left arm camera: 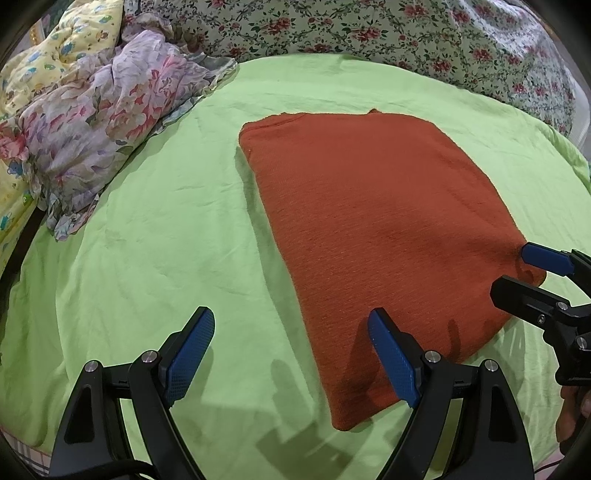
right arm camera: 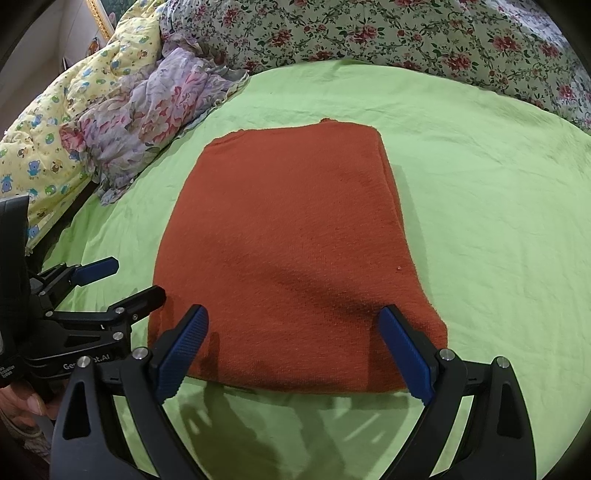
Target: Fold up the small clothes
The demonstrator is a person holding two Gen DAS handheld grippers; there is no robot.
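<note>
Rust-orange knit garment [right arm camera: 291, 254], folded rectangle, flat mid-bed on lime-green sheet [right arm camera: 480, 206]. Left gripper [left arm camera: 291, 354] and right gripper [right arm camera: 295, 350] at 6 o'clock edge, jaws open, empty; likely poised for next fold.

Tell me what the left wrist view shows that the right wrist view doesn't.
Only the left wrist view shows the left gripper from behind, open over the green sheet. Only the right wrist view shows the right gripper open over the near edge of the orange cloth, and a gold frame. Both show the cloth folded flat and the flowered bedding.
</note>
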